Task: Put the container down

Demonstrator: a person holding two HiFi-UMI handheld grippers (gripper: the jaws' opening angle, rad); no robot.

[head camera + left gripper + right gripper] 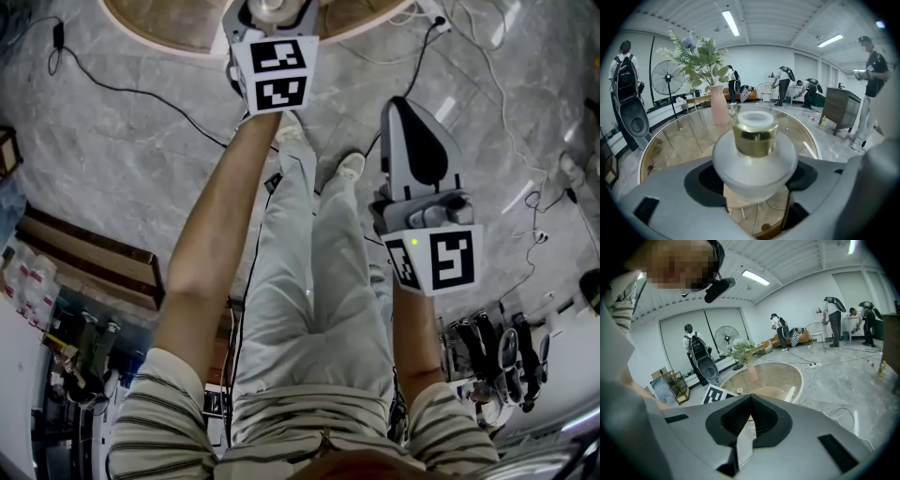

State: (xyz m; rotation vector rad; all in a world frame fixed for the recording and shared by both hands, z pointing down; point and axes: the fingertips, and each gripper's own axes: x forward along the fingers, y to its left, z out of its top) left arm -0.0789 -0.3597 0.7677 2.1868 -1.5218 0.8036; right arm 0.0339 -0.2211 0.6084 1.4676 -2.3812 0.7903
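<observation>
We see bright, even indoor light from ceiling strip lights [730, 22]. Pale glare streaks on glass counter [679, 140] and polished floor [131, 159]. Shadows faint. Both gripper views fisheye: corners black, straight lines bowed. Container [755, 140], close to lens, looks slightly soft to us.

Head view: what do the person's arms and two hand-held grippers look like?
The left hand-held gripper and right hand-held gripper are pale grey plastic with black inlays. Each carries a white cube with black square markers: left cube, right cube, the latter with a small green light. The person wears short striped sleeves, left sleeve and right sleeve; forearms are bare.
</observation>
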